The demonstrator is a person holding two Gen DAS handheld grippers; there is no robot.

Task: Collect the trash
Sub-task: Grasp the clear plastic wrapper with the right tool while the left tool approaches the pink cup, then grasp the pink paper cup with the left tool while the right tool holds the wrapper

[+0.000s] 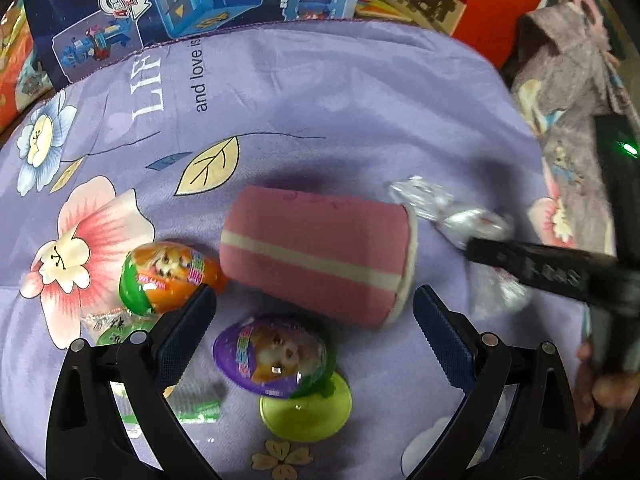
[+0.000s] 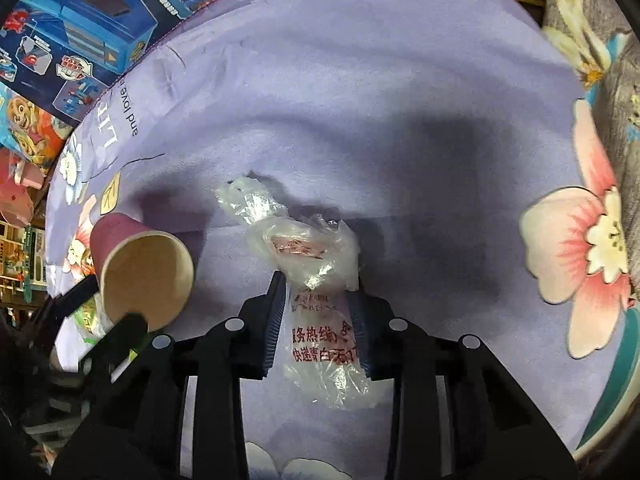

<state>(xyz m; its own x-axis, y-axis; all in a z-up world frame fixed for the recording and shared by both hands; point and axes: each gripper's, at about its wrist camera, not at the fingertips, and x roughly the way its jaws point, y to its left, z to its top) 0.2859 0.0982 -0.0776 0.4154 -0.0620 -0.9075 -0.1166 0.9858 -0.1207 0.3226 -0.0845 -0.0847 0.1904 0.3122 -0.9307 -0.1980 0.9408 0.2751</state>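
Purple floral bedsheet (image 1: 360, 92) lies under all the trash we are collecting. Our right gripper (image 2: 318, 320) has its jaws drawn in close on a crumpled clear plastic bag (image 2: 316, 280) with red printing; both pads press the bag's sides, and its twisted end sticks out past the fingertips onto the sheet. In the left wrist view that same bag shows as a silvery crumple at the tip of the right gripper's fingers.

Our left gripper (image 1: 314, 312) stands wide apart and holds nothing. A pink paper cup (image 1: 316, 256) lies on its side just ahead of its fingertips, mouth turned toward the bag. An orange-and-green toy egg (image 1: 168, 276) sits beside the left finger, and a purple toy egg (image 1: 274, 356) on a green stand rests between the jaws, untouched. Blue toy boxes (image 1: 180, 4) line the far edge of the sheet.
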